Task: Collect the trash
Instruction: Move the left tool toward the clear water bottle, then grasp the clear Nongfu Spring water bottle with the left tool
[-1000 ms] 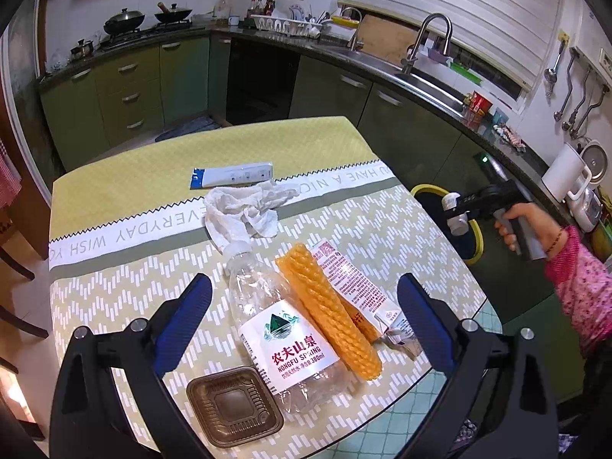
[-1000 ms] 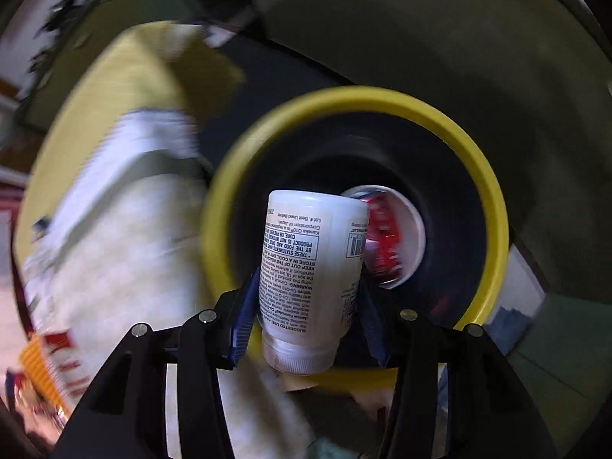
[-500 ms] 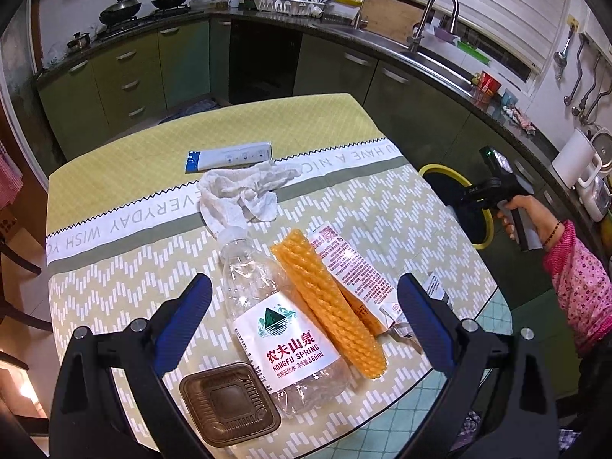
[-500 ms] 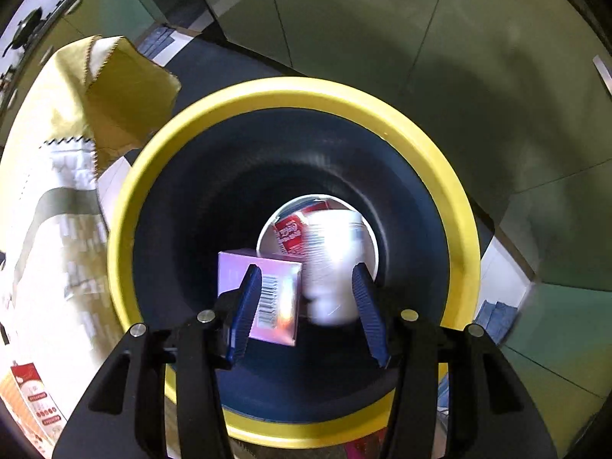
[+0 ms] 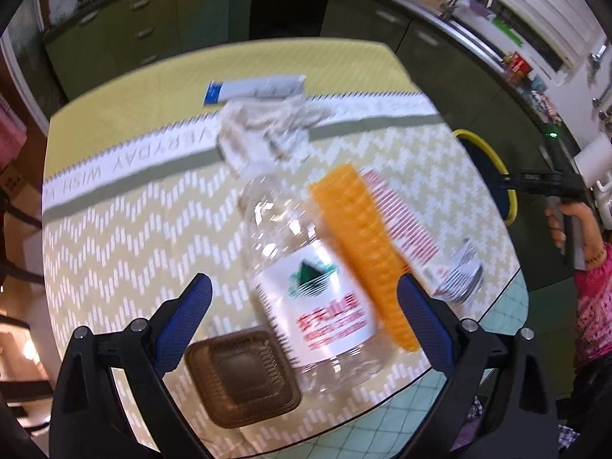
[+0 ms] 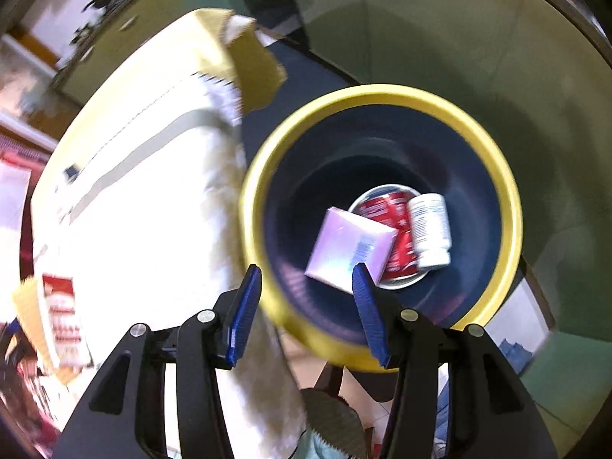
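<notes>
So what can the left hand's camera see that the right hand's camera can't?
Only the left wrist view shows the water bottle, the brown tray, the crumpled tissue and the person's hand.

Only the right wrist view shows inside the bin: a white pill bottle, a red can and a pale box.

Both show the yellow-rimmed bin and the table.

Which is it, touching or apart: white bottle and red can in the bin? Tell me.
Touching. In the right wrist view the white bottle lies against the red can at the bottom of the bin, with no gap between them.
</notes>
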